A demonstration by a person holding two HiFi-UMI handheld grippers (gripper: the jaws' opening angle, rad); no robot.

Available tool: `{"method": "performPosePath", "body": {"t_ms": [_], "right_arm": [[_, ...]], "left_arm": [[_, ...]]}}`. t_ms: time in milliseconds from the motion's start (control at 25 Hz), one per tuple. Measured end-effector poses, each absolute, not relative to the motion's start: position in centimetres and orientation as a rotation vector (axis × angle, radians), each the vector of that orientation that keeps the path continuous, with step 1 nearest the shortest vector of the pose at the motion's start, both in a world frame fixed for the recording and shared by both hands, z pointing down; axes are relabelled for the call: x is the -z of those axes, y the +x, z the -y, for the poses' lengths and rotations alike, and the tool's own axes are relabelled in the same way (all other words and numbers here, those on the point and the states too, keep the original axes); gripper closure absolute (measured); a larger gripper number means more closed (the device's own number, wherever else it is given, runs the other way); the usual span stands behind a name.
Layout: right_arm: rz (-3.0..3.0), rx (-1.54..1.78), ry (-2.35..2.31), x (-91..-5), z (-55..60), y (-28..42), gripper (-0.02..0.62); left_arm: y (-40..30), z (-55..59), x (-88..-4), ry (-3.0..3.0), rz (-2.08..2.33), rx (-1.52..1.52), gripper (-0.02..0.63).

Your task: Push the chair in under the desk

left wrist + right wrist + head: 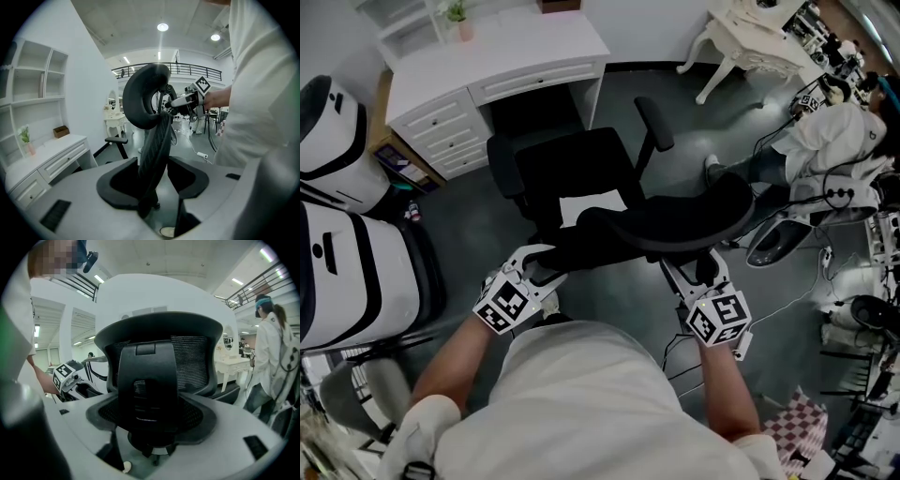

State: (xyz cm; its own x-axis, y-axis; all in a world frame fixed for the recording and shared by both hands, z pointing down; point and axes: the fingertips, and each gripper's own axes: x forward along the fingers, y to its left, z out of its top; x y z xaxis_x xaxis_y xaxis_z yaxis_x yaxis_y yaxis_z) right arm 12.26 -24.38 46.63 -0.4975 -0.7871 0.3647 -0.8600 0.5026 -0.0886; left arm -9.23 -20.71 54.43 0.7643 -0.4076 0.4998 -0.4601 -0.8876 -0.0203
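A black mesh office chair (572, 173) stands on the grey floor, facing the kneehole of a white desk (502, 61), its seat a little short of it. I stand behind its backrest (675, 220). My left gripper (539, 265) is at the backrest's left end; the thin edge of the backrest (151, 140) runs between its jaws with a gap showing, so the gripper (157, 180) is open. My right gripper (701, 272) is behind the backrest's right half, and the central spine (149, 380) fills the space between the jaws of the gripper (152, 420).
Large white-and-black machines (347, 262) stand close at the left. An ornate white table (750, 37), a person in a white coat (825, 141) and floor cables (797, 291) are at the right. A white sheet (592, 204) lies on the seat. A small plant (459, 19) stands on the desk.
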Motion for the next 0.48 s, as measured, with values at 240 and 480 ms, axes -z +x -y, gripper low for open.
{"method": "performPosePath", "body": {"t_ms": [240,480], "right_arm": [[2.470,-0.378,1.390,-46.8,25.4,10.8,0.267],[2.467,-0.382,1.400,-46.6,26.3,9.1,0.267]], "left_arm": [[-10.8,21.7,-54.5,2.868,0.698,-0.788,0.413],[-12.5,22.8,-54.4,2.867,0.703,-0.788,0.411]]}}
